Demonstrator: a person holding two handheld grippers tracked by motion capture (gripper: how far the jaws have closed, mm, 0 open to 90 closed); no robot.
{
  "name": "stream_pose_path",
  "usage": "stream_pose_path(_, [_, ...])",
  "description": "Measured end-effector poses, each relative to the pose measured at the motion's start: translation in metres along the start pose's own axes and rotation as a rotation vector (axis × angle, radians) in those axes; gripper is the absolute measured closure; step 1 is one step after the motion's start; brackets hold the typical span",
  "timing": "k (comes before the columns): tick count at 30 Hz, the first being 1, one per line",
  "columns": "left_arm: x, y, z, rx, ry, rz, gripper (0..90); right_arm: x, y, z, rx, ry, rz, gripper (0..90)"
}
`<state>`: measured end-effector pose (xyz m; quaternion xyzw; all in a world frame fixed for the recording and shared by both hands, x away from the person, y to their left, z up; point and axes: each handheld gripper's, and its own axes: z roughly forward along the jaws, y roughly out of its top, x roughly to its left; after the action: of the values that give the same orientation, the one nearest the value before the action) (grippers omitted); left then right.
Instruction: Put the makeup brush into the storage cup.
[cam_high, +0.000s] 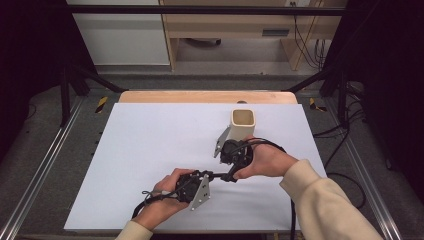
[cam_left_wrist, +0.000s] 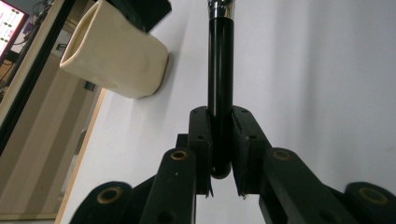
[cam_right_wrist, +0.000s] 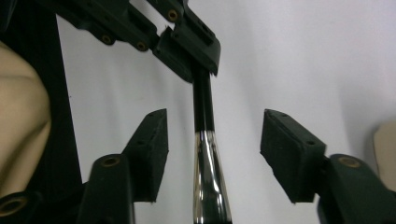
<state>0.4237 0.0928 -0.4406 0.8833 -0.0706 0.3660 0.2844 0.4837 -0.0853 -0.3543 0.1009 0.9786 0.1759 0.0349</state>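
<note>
Left gripper (cam_left_wrist: 219, 154) clamps black handle (cam_left_wrist: 220, 70); right gripper (cam_right_wrist: 212, 154) jaws apart, possibly brush.

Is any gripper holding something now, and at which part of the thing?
The left gripper is shut on the black handle end of a makeup brush. The right gripper is open around its metal ferrule, not gripping.

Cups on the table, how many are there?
1. A single cream cup stands upright on the white table cover toward the far right, just beyond the right gripper; it also appears in the left gripper view. Nothing suggests another is hidden.
</note>
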Motion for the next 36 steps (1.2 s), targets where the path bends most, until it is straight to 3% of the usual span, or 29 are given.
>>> stream_pose_path(8, [0.002,-0.006,-0.001,0.013,0.014,-0.02,79.0,0.001,-0.018,0.001,-0.011,-0.066,0.016,22.2])
stream_pose_path(16, [0.001,-0.013,-0.002,0.038,0.027,-0.021,79.0,-0.001,-0.024,-0.001,-0.056,-0.118,0.045,20.5])
stream_pose_path(17, [-0.001,-0.015,-0.001,0.014,0.025,-0.05,79.0,-0.001,-0.024,-0.002,-0.06,-0.122,0.057,20.5])
stream_pose_path(18, [-0.006,-0.016,0.004,-0.06,0.038,-0.136,79.0,-0.001,-0.026,-0.003,-0.065,-0.13,0.054,20.5])
stream_pose_path(31, [-0.005,-0.023,0.0,-0.044,0.054,-0.148,78.9,-0.001,-0.029,-0.003,-0.086,-0.145,0.085,20.8])
stream_pose_path(35, [-0.003,-0.026,-0.003,-0.042,0.064,-0.184,78.9,0.0,-0.031,-0.005,-0.113,-0.172,0.096,19.4])
stream_pose_path(36, [-0.003,-0.027,-0.004,-0.047,0.069,-0.198,78.9,0.002,-0.032,-0.007,-0.153,-0.204,0.102,18.6])
